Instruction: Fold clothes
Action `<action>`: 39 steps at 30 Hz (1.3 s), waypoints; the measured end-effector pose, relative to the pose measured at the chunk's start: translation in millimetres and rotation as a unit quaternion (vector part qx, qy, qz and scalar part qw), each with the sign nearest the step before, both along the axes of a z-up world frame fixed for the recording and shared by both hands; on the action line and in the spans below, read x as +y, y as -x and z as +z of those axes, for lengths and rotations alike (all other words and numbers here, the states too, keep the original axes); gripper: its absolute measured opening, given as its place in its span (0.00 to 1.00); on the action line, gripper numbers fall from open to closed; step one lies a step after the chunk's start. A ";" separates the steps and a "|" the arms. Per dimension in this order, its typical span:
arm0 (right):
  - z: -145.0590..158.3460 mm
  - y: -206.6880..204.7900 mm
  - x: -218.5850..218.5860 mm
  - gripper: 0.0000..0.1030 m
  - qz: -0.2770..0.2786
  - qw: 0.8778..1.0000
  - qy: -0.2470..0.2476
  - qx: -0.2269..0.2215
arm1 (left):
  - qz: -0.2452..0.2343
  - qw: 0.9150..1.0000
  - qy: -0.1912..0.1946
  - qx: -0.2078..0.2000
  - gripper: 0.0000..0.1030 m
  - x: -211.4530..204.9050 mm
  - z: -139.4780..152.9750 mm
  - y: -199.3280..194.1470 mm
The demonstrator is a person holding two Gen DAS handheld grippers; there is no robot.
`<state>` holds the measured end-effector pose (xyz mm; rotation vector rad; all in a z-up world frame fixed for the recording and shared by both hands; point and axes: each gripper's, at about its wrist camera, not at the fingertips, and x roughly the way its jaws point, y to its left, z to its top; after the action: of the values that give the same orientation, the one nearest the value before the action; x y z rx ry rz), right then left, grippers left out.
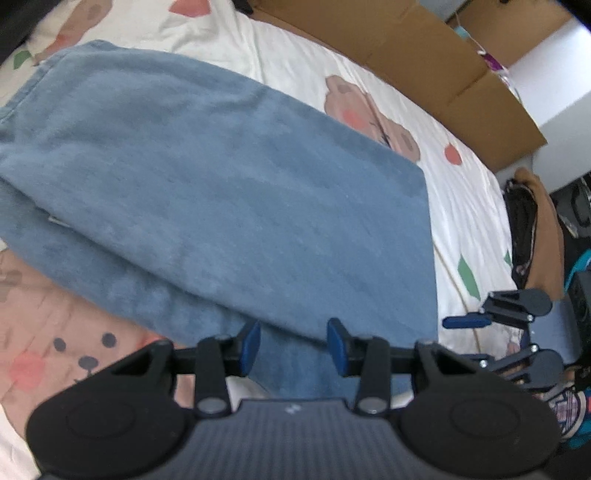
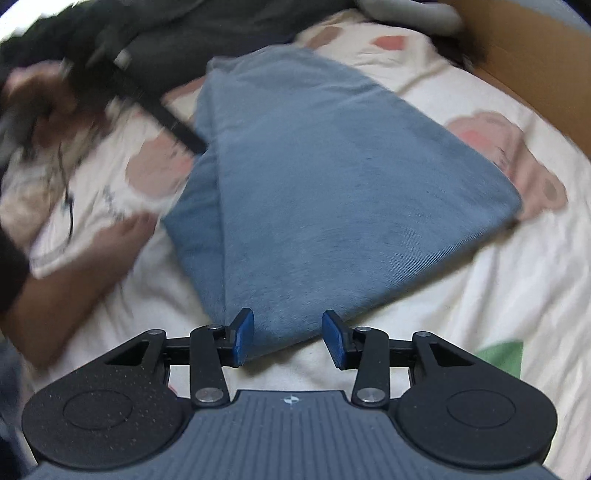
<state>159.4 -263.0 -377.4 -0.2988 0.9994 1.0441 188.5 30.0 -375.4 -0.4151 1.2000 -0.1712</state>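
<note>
We worked over a bed sheet [image 1: 303,70], white, rumpled cotton printed with brown bears, pink spots and green leaves. On it lay the blue garment [image 1: 221,192], a soft, fleecy knit folded into a long slab with rounded fold edges, one layer lapping over another along its left side. A brown cardboard panel [image 1: 424,62] ran along the far edge of the bed, and dark clothes [image 2: 207,33] were heaped beyond the garment's far end.

A bare forearm [image 2: 74,273] crossed the sheet on the left in the right wrist view, blurred. The sheet beside the garment's right side was open.

Our left gripper [image 1: 293,345] stood with its blue pads moderately apart over the garment's near edge, gripping nothing. Our right gripper [image 2: 288,338] likewise stood parted, the garment's near corner between its pads.
</note>
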 end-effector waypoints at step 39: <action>-109.6 -66.7 -45.6 0.36 -0.390 0.786 -0.289 0.383 | 0.029 0.999 -0.008 -0.039 0.63 3.8 -5.4 -19.6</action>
<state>226.1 -308.6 -487.0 1.0687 1.2738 0.6161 208.1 33.8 -380.7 -0.4249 1.1113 -0.1261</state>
